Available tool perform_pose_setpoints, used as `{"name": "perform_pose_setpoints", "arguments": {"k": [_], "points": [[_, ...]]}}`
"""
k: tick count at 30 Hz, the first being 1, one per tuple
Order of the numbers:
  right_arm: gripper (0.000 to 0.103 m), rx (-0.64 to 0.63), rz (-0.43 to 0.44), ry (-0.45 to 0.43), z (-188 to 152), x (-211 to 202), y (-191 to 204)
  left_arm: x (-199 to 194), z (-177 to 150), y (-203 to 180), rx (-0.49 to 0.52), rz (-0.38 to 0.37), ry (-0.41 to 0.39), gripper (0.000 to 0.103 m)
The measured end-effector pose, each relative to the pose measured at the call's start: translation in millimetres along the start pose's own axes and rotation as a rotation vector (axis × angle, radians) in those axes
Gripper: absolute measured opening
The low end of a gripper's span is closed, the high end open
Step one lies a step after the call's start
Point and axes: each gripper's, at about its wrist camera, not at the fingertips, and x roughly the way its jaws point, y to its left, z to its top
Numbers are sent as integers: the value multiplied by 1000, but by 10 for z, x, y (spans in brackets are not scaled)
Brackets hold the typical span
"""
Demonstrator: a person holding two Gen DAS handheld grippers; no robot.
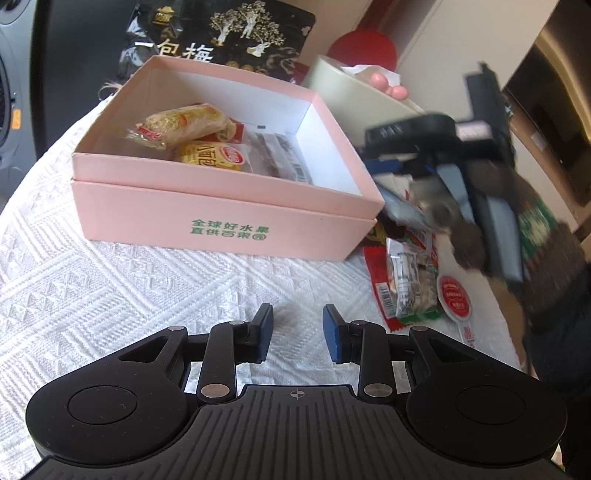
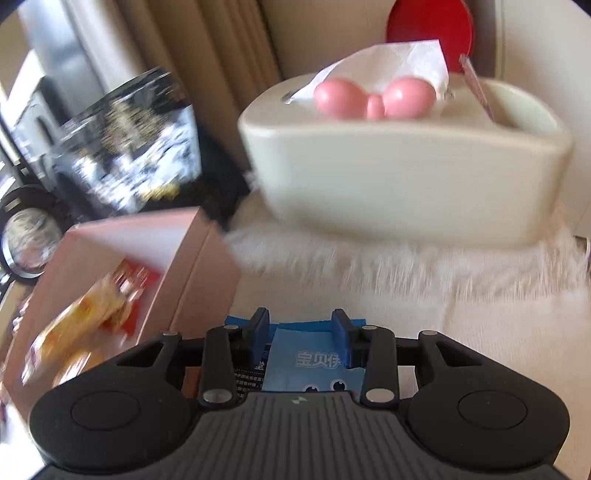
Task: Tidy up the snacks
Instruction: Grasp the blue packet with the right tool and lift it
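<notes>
White knit tablecloth [image 1: 110, 280] covers the table, with a cream tissue box [image 2: 402, 162] and a dark printed bag [image 1: 221, 33] behind the pink box [image 1: 221, 206]. Everything below is placed relative to that pink box.

Inside it: yellow snack packs [image 1: 192, 129] toward the back-left corner, and a clear-wrapped one beside them. Just off its right front corner lies a loose pile of snack packets [image 1: 410, 280] on the cloth, red and green wrappers.

Left gripper [image 1: 297, 332] hovers in front of the box, jaws parted, nothing between them.

Right gripper [image 2: 299, 338] sits at the box's right side, over the pile, clamped on a blue snack packet [image 2: 314, 365]. The pads pinch the packet near its top edge.

Risks:
- The grip is on the thin edge of a slick wrapper, so the packet could slip or swing out on a fast lift.
- The right-wrist view is motion-blurred, so a hasty move could clip the box's right wall and shove the box.
- A neighbouring wrapper may drag along with it.
</notes>
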Motion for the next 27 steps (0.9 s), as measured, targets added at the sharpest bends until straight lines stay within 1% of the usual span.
{"name": "perform_pose_setpoints", "arguments": {"k": [5, 9, 13, 14, 16, 18, 19, 20, 22, 24, 25, 27], "points": [[37, 10, 81, 0, -346, -341, 8, -2, -19, -65, 10, -8, 5, 33], [38, 18, 140, -1, -615, -619, 15, -26, -60, -136, 12, -30, 5, 33], [38, 5, 208, 39, -937, -851, 7, -65, -105, -231, 28, -40, 6, 33], [38, -28, 190, 17, -1043, -964, 27, -79, -118, -254, 33, -42, 7, 33], [45, -130, 99, -61, -1263, -1199, 114, -102, -138, -306, 43, -49, 10, 33], [68, -217, 11, -155, -1465, -1430, 188, -107, -155, -365, 56, -59, 16, 33], [71, -241, -16, -189, -1555, -1521, 194, -104, -165, -397, 62, -64, 19, 33], [73, -250, -36, -204, -1634, -1587, 183, -98, -175, -431, 67, -71, 22, 33], [73, -228, -55, -179, -1746, -1625, 122, -83, -191, -494, 76, -81, 27, 33], [73, -188, -63, -121, -1859, -1610, 34, -99, -225, -566, 93, -93, 30, 33], [73, -167, -66, -107, -1925, -1613, -16, -109, -236, -595, 103, -98, 30, 33], [73, -123, -35, -108, -2044, -1689, -89, -130, -255, -645, 121, -100, 25, 33]]}}
